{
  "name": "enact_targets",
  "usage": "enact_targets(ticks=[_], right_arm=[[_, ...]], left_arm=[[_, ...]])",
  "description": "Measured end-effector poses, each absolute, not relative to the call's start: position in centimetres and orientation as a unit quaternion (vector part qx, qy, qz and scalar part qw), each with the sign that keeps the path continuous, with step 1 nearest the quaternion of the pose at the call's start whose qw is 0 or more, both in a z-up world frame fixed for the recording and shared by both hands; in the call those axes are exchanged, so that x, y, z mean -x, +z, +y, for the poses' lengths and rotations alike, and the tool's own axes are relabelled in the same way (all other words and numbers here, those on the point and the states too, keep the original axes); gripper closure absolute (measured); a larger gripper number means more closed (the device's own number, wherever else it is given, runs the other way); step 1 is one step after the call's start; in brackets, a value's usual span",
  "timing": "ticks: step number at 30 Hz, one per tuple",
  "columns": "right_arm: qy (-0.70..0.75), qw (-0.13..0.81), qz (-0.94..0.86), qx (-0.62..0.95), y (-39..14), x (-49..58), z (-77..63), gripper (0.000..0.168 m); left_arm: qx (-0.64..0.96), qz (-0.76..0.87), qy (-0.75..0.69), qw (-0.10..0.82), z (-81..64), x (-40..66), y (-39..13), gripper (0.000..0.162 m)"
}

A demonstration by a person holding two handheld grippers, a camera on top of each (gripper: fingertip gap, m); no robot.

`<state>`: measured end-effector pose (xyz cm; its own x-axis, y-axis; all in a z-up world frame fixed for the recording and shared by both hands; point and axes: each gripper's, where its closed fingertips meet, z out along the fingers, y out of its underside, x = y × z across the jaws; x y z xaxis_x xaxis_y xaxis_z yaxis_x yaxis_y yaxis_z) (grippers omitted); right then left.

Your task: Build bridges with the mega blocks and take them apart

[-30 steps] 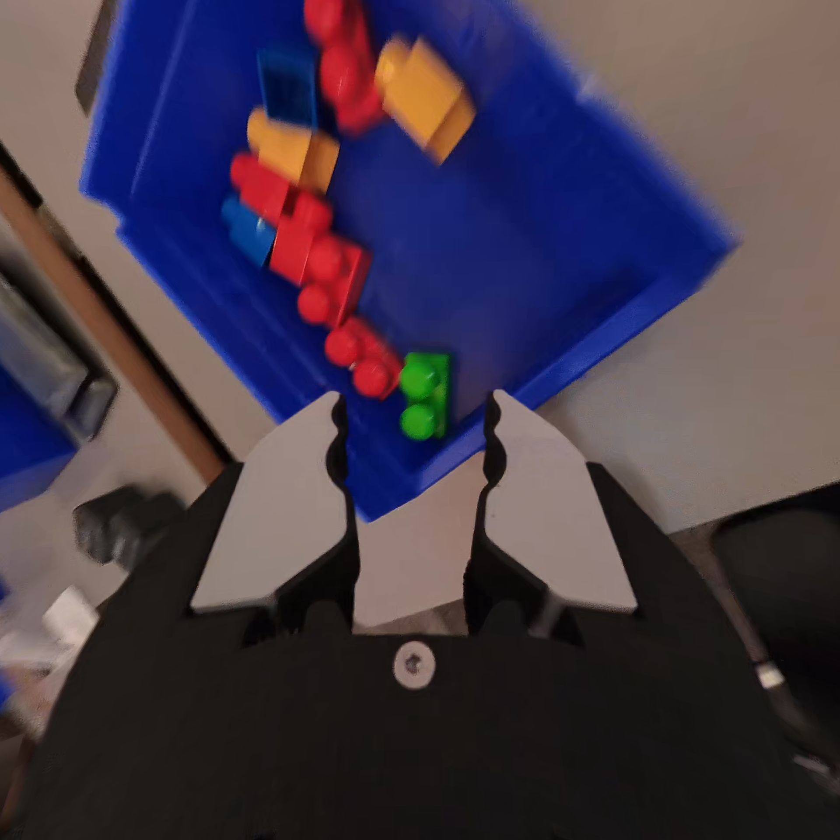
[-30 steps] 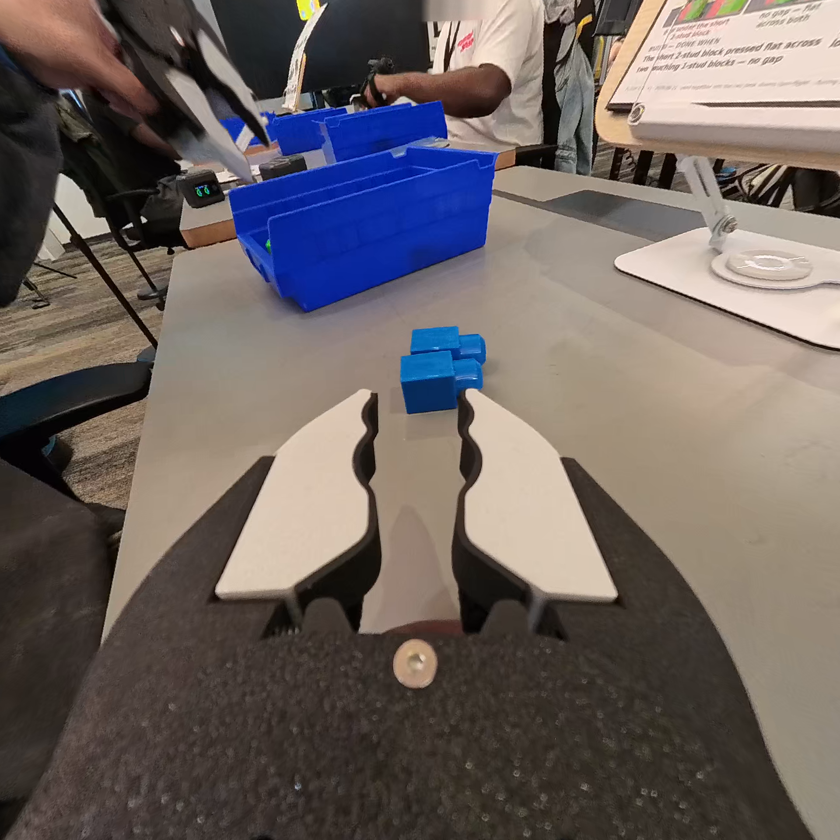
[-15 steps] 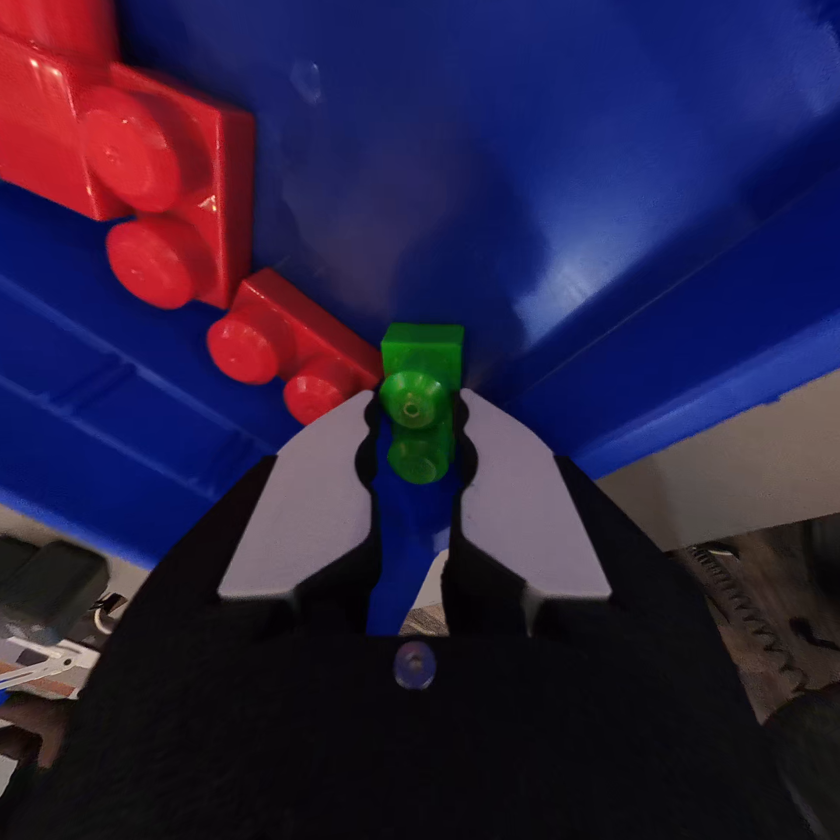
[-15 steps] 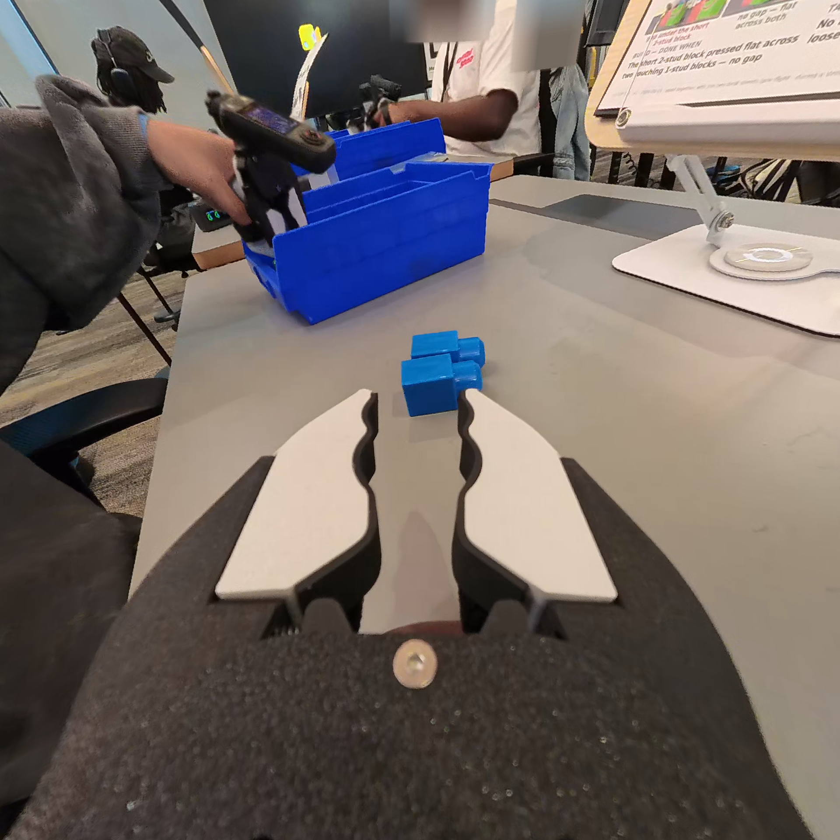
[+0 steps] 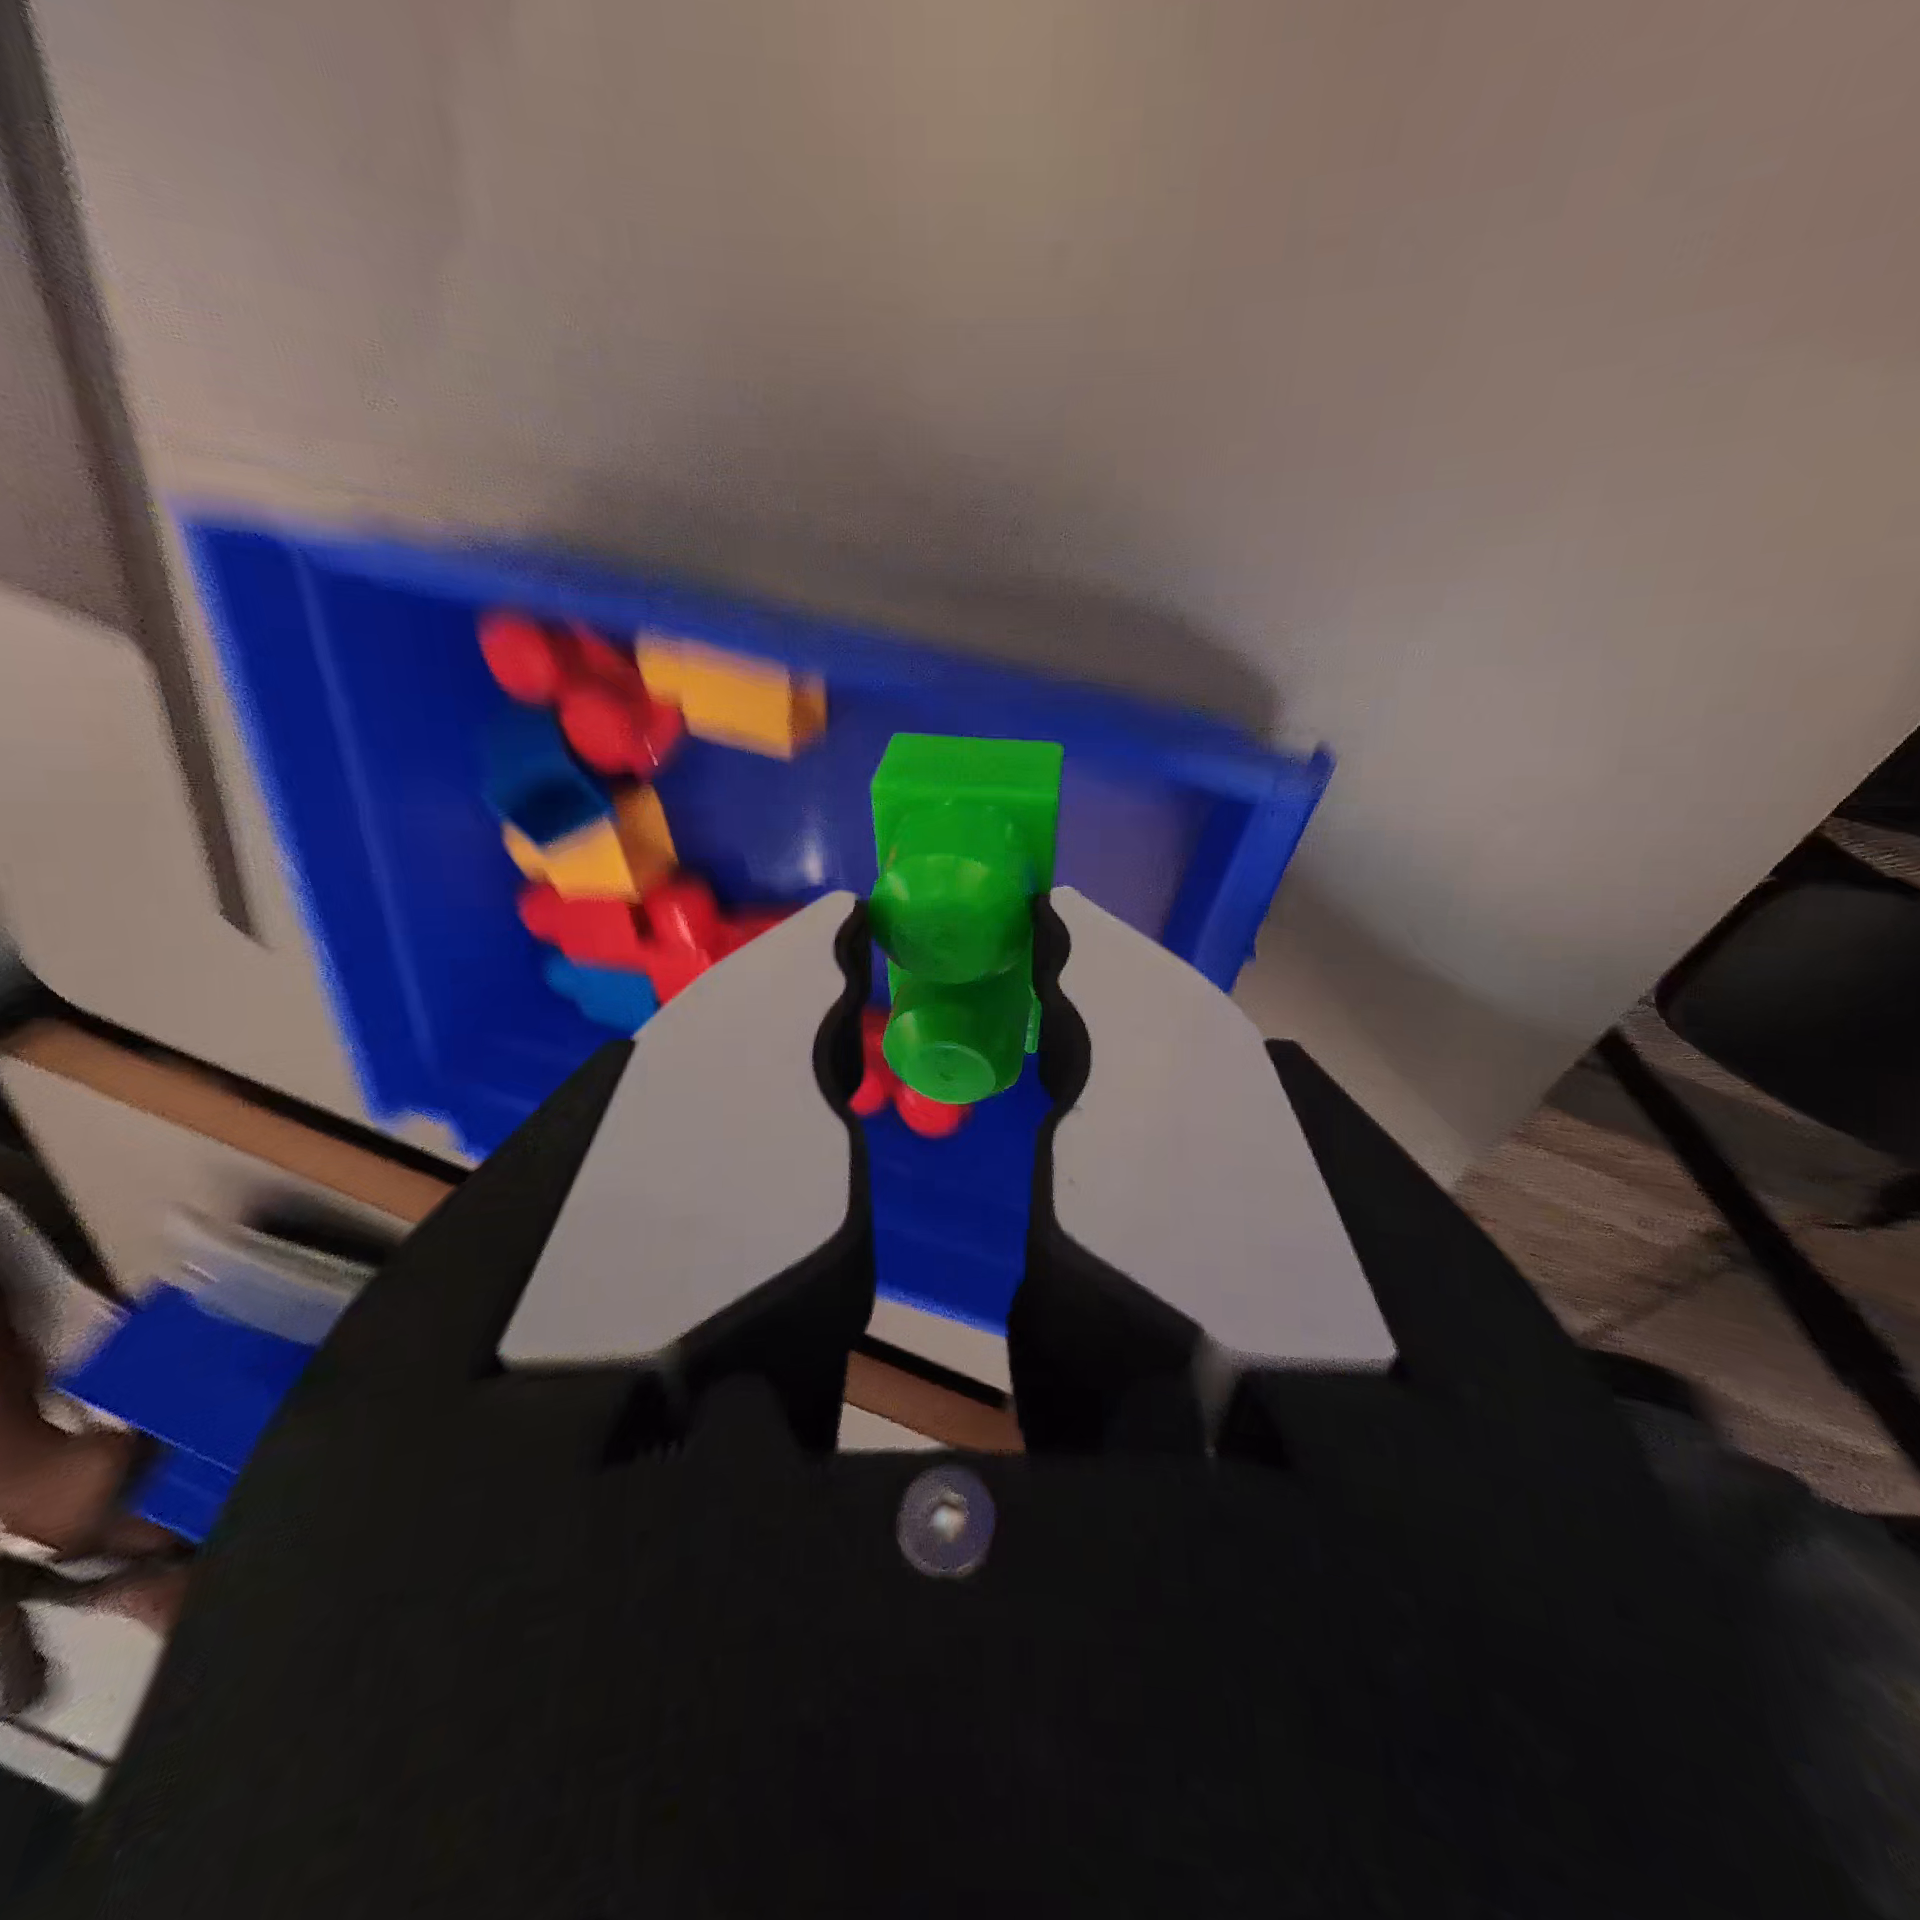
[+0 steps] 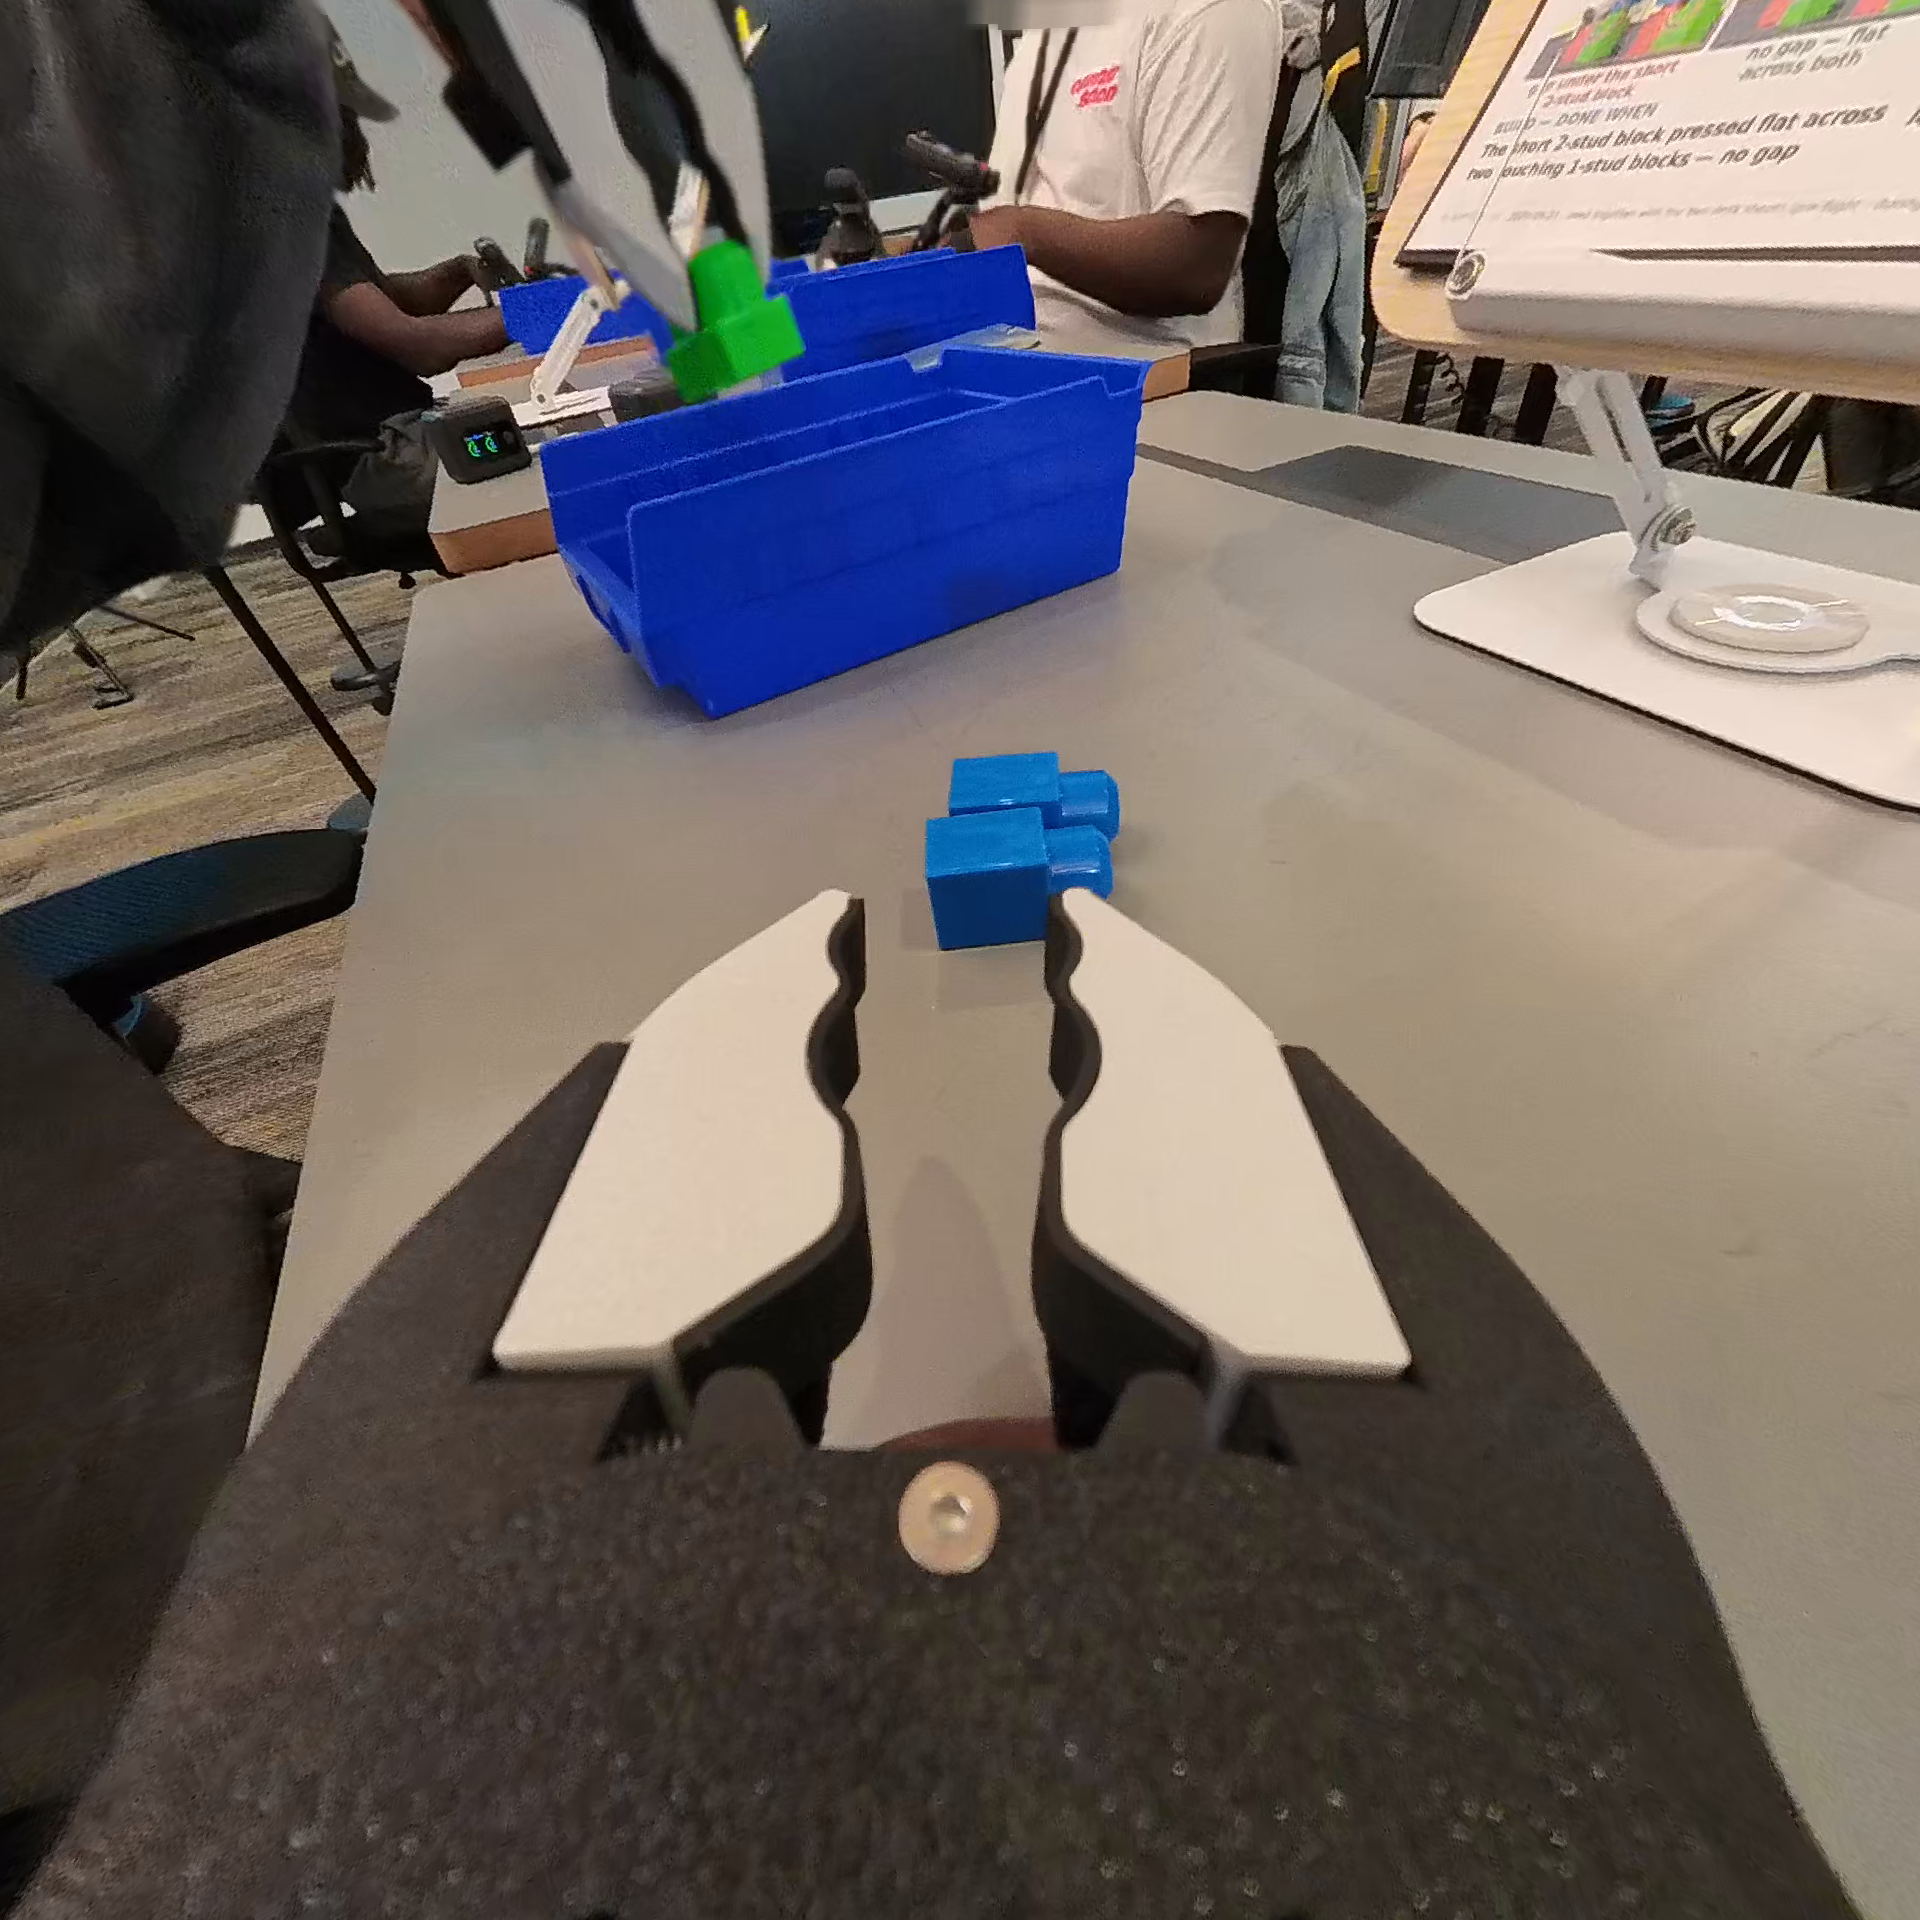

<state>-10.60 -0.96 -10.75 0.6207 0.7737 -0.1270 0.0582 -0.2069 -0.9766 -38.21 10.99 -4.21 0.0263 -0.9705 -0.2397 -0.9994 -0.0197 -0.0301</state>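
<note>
Left gripper (image 5: 948,940): clenched on green block (image 5: 961,904), above blue bin (image 6: 862,540).
Right gripper (image 6: 951,914): released, empty, near blue blocks (image 6: 1013,847).
Writing: on a propped sheet (image 6: 1704,135).

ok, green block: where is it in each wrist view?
Left wrist view: green block at centre, clamped between the left hand-held gripper's fingertips, above the blue bin.
Right wrist view: green block upper left, held in the air over the blue bin.
Shared landmark: the blue bin, below the block in both.
</note>
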Motion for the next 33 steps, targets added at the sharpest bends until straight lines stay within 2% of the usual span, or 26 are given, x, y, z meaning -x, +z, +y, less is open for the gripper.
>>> enact_targets(ticks=[4, 11, 17, 24, 26, 28, 33], right_arm=[[0.317, 0.564, -0.293, 0.704, -10.6, 10.3, -1.0, 0.136], [0.308, 0.575, -0.289, 0.701, -10.4, 9.8, -1.3, 0.137], [0.309, 0.574, -0.291, 0.700, -10.4, 9.8, -1.4, 0.137], [0.314, 0.563, -0.298, 0.704, -10.7, 10.2, -1.4, 0.137], [0.314, 0.562, -0.298, 0.705, -10.7, 10.2, -1.4, 0.137], [0.315, 0.562, -0.298, 0.705, -10.7, 10.2, -1.4, 0.137], [0.313, 0.560, -0.293, 0.709, -10.8, 10.1, -1.3, 0.137]], left_arm=[[0.617, 0.775, 0.063, 0.123, 10.8, 28.0, -3.5, 0.133], [0.522, 0.846, 0.081, 0.069, 13.1, 15.6, -10.0, 0.133], [0.454, 0.883, 0.115, 0.001, 14.8, 10.7, -15.4, 0.133], [0.385, 0.915, 0.124, -0.015, 14.1, 9.0, -17.2, 0.132], [0.391, 0.912, 0.125, -0.004, 13.8, 8.9, -16.7, 0.119], [0.411, 0.900, 0.142, 0.023, 14.1, 9.2, -15.2, 0.098], [0.545, 0.808, 0.084, 0.208, 13.8, 9.6, -7.9, 0.094]])
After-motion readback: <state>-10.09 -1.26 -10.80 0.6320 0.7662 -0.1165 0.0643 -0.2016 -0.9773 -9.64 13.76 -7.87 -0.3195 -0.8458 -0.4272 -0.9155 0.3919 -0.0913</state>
